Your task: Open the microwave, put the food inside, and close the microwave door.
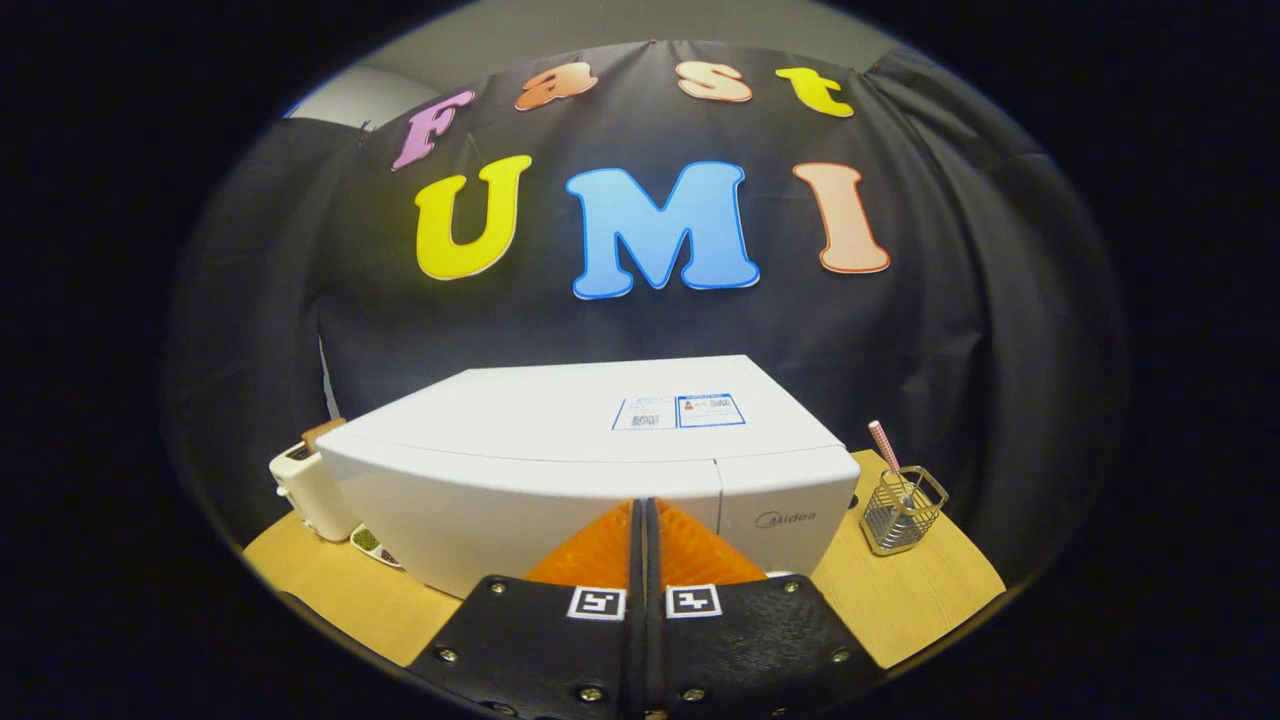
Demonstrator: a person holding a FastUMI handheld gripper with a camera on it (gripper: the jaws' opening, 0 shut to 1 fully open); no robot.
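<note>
At the lower left of the frame I see a toaster (305,490) on the wooden surface (330,590), with a small dish of food (372,545) tucked just beside the microwave (560,470), likely staged there for loading. My gripper (645,530) sits low at centre, fingers clenched together on nothing, tips right at the closed door front, presumably lined up for opening it. Lower right stands a wire holder (903,510) with a straw.

The gripper (640,505) camera looked forward and slightly down, close above the white microwave (590,450), its fingers pressed together, empty.
</note>
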